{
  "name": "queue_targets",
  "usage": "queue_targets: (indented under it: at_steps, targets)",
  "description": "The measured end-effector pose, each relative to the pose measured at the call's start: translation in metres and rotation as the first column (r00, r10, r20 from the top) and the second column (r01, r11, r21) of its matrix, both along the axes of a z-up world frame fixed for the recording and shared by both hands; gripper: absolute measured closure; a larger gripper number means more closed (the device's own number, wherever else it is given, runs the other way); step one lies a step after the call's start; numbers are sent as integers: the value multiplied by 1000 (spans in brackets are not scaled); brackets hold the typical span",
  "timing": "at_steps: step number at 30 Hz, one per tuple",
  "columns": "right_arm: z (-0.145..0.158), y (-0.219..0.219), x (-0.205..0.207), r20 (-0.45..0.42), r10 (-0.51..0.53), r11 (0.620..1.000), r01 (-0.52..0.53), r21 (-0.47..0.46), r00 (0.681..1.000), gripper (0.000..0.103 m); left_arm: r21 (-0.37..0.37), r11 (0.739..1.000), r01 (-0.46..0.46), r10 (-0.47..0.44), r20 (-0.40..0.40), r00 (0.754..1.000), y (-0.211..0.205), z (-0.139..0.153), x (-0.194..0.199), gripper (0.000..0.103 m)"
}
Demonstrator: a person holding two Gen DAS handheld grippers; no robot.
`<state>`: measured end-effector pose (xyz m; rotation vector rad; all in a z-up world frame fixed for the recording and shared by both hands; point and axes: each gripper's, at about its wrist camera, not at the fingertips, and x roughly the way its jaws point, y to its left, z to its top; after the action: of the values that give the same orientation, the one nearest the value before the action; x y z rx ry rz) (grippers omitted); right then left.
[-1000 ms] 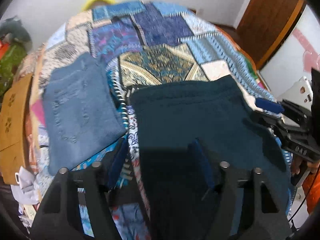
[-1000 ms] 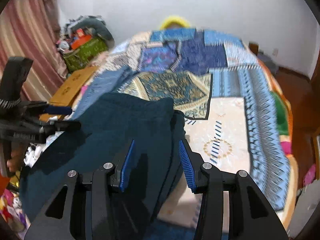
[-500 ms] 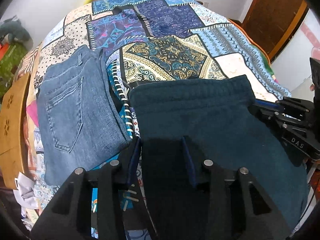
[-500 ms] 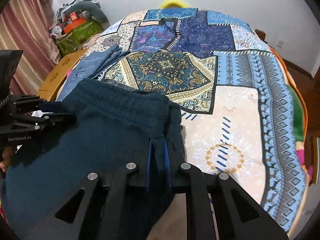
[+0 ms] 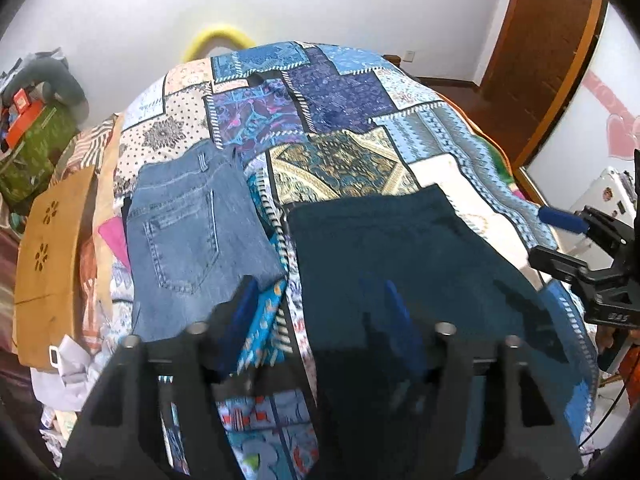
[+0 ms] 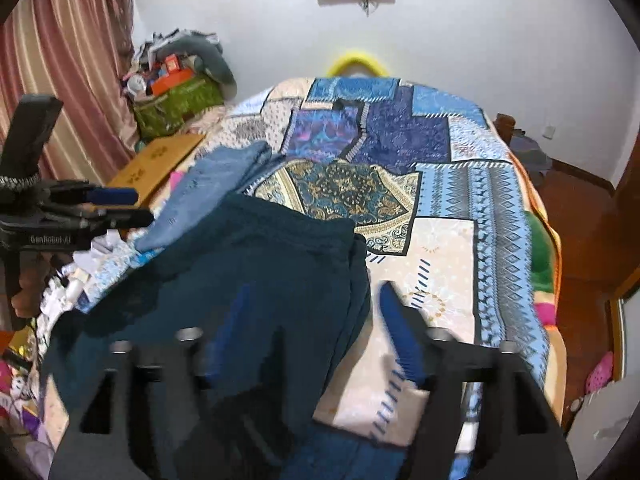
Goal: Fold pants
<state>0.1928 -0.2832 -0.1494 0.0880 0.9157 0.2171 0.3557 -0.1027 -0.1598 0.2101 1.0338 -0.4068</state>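
Dark teal pants [image 5: 400, 256] lie folded on the patchwork bed, waistband toward the far side; they also show in the right wrist view [image 6: 248, 264]. My left gripper [image 5: 320, 300] is open above the pants' near left edge, its right finger over the fabric. My right gripper [image 6: 316, 300] is open above the pants' near right edge, its left finger over the fabric. Each gripper shows in the other's view, the right one [image 5: 568, 240] and the left one [image 6: 96, 208]. Neither holds anything.
Folded blue jeans [image 5: 188, 236] lie left of the teal pants. The patchwork bedspread [image 6: 400, 140] stretches beyond and to the right. A cardboard box [image 5: 52, 256] and cluttered bags [image 6: 176, 96] sit off the bed's left side. A wooden door [image 5: 552, 52] stands at right.
Both grippers were shut on the teal pants half a second ago; now both have opened, let go and lifted back. The pants lie flat on the bed.
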Motion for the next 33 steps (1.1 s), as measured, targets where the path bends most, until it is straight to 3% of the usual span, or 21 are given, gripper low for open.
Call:
queue_targets:
  at_steps: [1,4,8,13,18,21,22,24,26,30,33]
  targets:
    - [2,-1,-4,0,-7,1000,7,15,1000,22,0,1000,3,-3,-29,1000,2,-3,-3,31]
    - [-2,-3,-11,-47,-1,996,5,85,999,21,-19,1000,-1,-2,-129,992,7,-19,-5,30]
    - [-26,-3,-12,-147,13,989,9,151,989,21,-80,997,1,-28,-337,941,9,-57,-1,30]
    - [-75,-3,0,-309,46,962,42,271,950,21,-154,986,-65,-9,-442,897,16,-80,14,22]
    - [-104,-2,15,-370,87,908,78,411,925,22,-222,969,-110,-27,-534,845,8,-105,26,17]
    - [-111,0,22,-380,97,889,92,448,920,27,-227,968,-107,-31,-530,847,1,-108,27,18]
    - [-111,2,25,-377,103,891,83,446,920,34,-228,968,-103,-33,-527,849,-1,-108,27,21]
    - [-108,4,26,-376,107,891,79,446,920,49,-237,967,-89,-50,-522,852,-7,-106,25,40]
    - [-104,6,26,-369,108,898,69,434,923,62,-231,970,-79,-48,-497,866,-11,-99,22,48]
    - [-85,14,26,-331,121,932,8,362,936,72,-229,972,-53,-55,-441,896,-13,-83,12,63]
    - [-67,22,23,-287,146,949,-53,309,947,74,-233,972,-24,-74,-405,911,-12,-68,3,66]
